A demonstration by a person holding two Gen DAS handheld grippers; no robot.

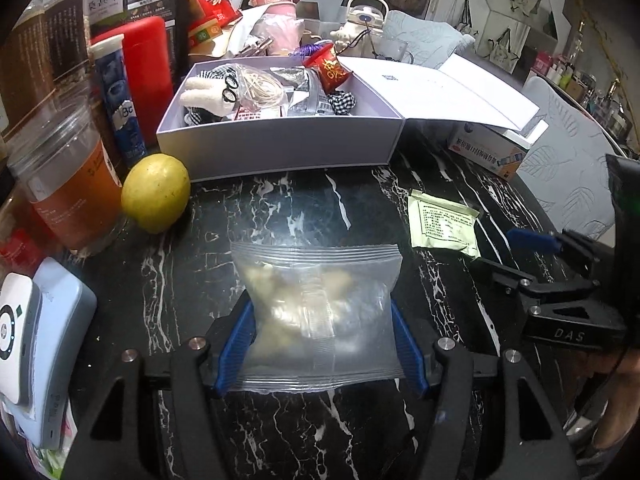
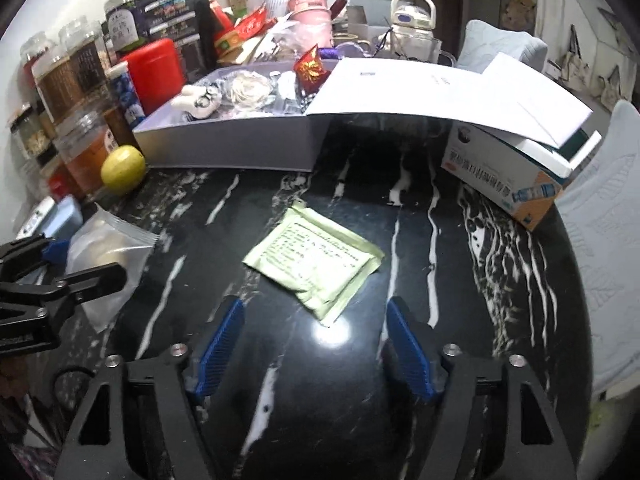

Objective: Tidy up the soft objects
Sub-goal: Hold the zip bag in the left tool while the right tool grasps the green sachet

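1. The left gripper [image 1: 324, 344] angles steeply down over the black marble table [image 1: 304, 208]; its blue pads press both sides of a clear zip bag [image 1: 320, 308] holding pale lumps, so the bag is clamped between them, its sealed top edge pointing toward the box.
2. The right gripper [image 2: 316, 344] tilts down at much the same slope beside it; its jaws stand wide apart with nothing between them, and a pale green sachet [image 2: 316, 264] lies flat on the marble just ahead of the fingertips (untouched by either pad).
3. Part of a person's hand [image 1: 618, 408] shows at the right edge of the left view, behind the right gripper.
4. The open white box [image 1: 276, 144] sits at the back of the table, its lid [image 1: 448, 88] folded out to the right; inside lie a small cream plush toy [image 1: 204, 92], a bag of coiled cord [image 1: 260, 86], a red pouch [image 1: 330, 70] and some foil packets.
5. A yellow fruit [image 1: 156, 192] rests touching the box's front left corner; a plastic jar [image 1: 68, 184] stands just left of it.
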